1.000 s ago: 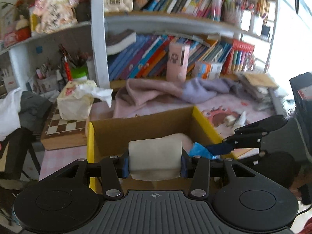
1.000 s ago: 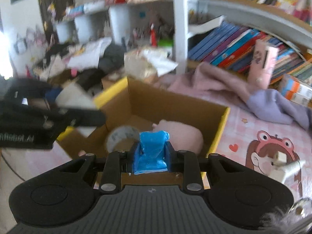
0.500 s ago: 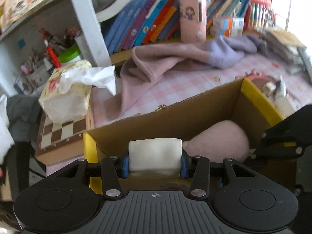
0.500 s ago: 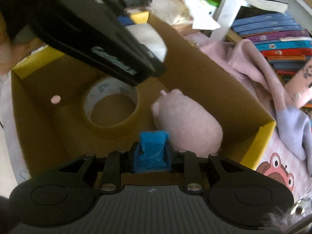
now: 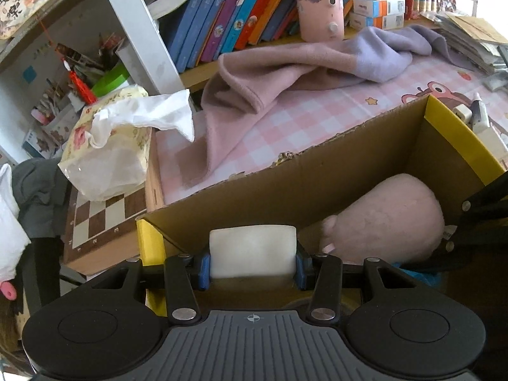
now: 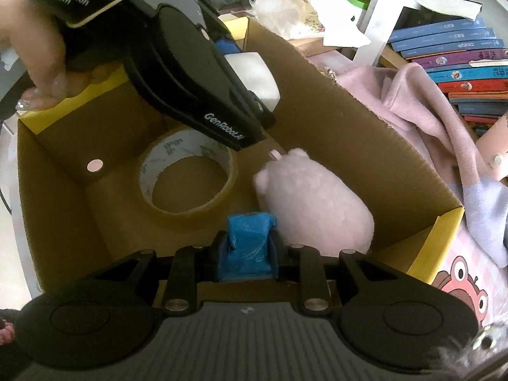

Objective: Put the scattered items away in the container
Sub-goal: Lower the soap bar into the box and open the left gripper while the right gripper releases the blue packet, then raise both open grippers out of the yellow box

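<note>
A cardboard box with yellow flaps holds a pink plush toy and a roll of clear tape. My left gripper is shut on a white block and holds it inside the box's near-left corner; the block also shows in the right wrist view. My right gripper is shut on a crumpled blue item, held low inside the box beside the plush toy and in front of the tape roll.
A pink and lilac blanket lies on the checked cloth behind the box. A tissue pack sits on a chessboard to the left. A bookshelf stands at the back. Small white items lie at the right.
Both grippers have moved forward and down into the box with their items still held. The left gripper now reaches over the tape roll in the right wrist view.
</note>
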`<state>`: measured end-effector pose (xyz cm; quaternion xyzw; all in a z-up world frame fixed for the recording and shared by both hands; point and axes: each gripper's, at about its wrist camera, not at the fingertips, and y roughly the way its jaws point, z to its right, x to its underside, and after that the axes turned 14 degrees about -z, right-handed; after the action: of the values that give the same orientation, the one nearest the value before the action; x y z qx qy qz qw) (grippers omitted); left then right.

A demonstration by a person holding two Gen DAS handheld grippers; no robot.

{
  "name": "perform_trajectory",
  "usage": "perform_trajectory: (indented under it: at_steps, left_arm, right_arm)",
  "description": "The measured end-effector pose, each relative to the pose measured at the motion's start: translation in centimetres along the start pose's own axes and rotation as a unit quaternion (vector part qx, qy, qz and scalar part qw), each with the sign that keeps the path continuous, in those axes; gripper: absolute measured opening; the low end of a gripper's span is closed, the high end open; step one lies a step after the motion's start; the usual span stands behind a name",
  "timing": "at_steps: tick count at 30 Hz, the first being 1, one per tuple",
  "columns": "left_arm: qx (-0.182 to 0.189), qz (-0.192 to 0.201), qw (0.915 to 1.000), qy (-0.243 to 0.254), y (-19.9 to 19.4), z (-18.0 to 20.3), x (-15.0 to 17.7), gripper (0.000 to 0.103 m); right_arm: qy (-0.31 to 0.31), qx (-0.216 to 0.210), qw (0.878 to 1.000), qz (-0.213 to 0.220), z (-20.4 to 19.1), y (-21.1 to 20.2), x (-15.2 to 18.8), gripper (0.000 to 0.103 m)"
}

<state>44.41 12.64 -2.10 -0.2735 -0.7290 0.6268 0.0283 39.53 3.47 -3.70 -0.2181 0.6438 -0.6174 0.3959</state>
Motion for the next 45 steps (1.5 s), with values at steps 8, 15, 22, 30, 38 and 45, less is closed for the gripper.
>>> perform_trajectory:
  at_steps: [8,15,22,30,38,45]
  left_arm:
    - [0.005,0.02,0.9997,-0.014,-0.6,0.0,0.4,0.066]
    - [-0.01,0.076,0.9967,-0.027,-4.9,0.2,2.0,0.081]
    - [-0.034,0.138,0.9877,-0.066,-10.5,0.2,4.8,0.084]
    - [-0.052,0.199,0.9743,-0.092,-17.3,1.3,9.9,0.089]
    - [-0.077,0.227,0.9662,-0.095,-21.4,3.8,15.0,0.089]
    - [-0.074,0.249,0.9562,-0.135,-24.5,5.5,21.0,0.094]
  right_arm:
    - [0.009,-0.013,1.0,0.019,0.0,-0.8,0.1,0.047]
    - [0.031,-0.021,0.997,0.061,0.1,-3.0,1.1,0.06]
    - [0.063,-0.008,0.991,0.121,0.4,-7.1,3.0,0.06]
    - [0.088,0.032,0.974,0.205,-0.9,-13.0,6.7,0.059]
    - [0.117,0.046,0.959,0.256,-3.0,-17.2,10.3,0.058]
    - [0.14,0.078,0.942,0.293,-6.1,-20.0,14.4,0.058]
